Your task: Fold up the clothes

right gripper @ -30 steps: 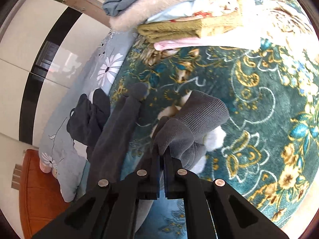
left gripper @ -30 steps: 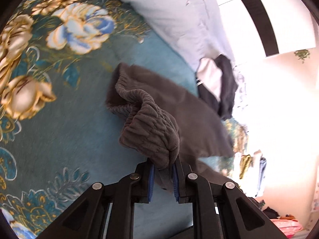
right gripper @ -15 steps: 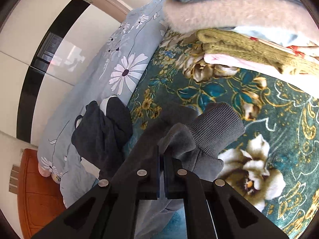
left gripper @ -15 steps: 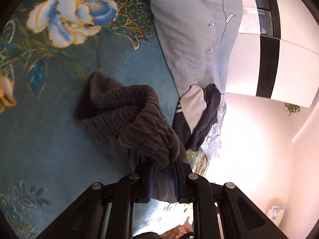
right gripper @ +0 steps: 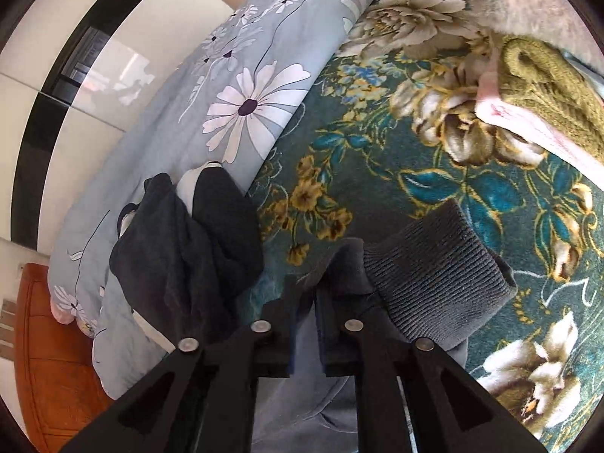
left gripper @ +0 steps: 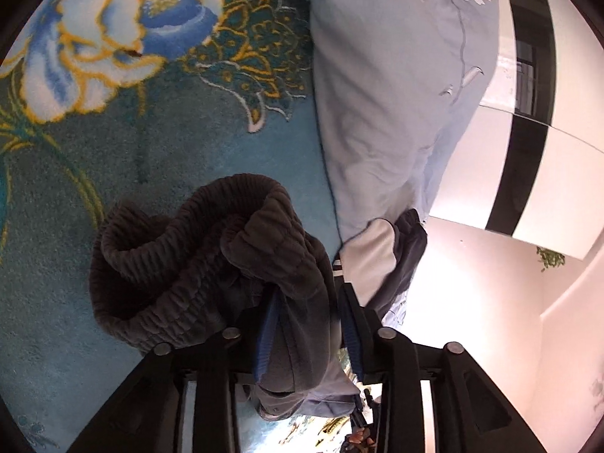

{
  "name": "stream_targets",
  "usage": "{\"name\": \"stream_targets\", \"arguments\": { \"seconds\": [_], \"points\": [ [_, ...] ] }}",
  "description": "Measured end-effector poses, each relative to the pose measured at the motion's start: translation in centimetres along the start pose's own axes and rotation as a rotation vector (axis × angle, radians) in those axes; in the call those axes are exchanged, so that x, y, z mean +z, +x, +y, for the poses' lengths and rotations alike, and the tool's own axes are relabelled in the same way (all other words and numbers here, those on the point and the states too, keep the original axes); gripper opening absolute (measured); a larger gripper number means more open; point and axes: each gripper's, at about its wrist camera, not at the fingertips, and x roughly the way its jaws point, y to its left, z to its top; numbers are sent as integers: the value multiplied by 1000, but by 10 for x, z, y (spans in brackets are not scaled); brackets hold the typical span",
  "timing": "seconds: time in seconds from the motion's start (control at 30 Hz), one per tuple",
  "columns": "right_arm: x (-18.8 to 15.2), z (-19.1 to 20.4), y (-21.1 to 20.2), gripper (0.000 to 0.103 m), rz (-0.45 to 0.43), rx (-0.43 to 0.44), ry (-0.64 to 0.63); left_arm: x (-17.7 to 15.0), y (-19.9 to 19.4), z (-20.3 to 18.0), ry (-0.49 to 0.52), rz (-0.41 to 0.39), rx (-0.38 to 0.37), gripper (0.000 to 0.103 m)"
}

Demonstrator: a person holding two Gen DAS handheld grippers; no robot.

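Observation:
Grey sweatpants lie on the teal floral blanket. In the left wrist view their ribbed elastic waistband (left gripper: 181, 264) bunches just ahead of my left gripper (left gripper: 307, 302). Its jaws have spread apart, with grey fabric still lying loosely between the blue pads (left gripper: 268, 324). In the right wrist view the ribbed ankle cuff (right gripper: 434, 275) sits beside my right gripper (right gripper: 305, 294). Its jaws stand slightly apart with grey cloth between them.
A pale blue daisy-print quilt (right gripper: 234, 87) lies along the bed's far side, also in the left wrist view (left gripper: 385, 94). A dark navy garment (right gripper: 188, 241) rests on it. Folded clothes (right gripper: 543, 87) are stacked at the right. White wardrobe doors (left gripper: 547, 151) stand behind.
Both grippers moved toward the quilt and lowered the pants onto the blanket. The left jaws opened from a tight pinch on the waistband. The right jaws also parted slightly.

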Motion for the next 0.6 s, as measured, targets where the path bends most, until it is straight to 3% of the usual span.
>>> {"name": "stream_targets", "arguments": {
  "seconds": [0.07,0.2,0.27,0.33,0.43,0.5,0.6],
  "points": [
    [-1,-1,-6,42,-32,38,-26,-9,-8,-13,81,9,-26,58],
    [-6,-15,-28,43,-93,76,-57,-30,-40,-14,220,-56,65,65],
    [-16,-28,-34,49,-110,72,-63,-36,-52,10,201,-90,169,66],
    [-29,-46,-30,51,-89,56,-55,-42,-59,45,110,-87,238,66],
    [-48,-74,-13,53,-31,37,-6,-48,-62,87,-70,-87,150,66],
    [-55,-89,-1,57,0,50,45,-47,-55,92,-87,-99,88,69],
    [-59,-102,17,66,29,85,119,-45,-43,85,-84,-121,83,71]
  ]
}}
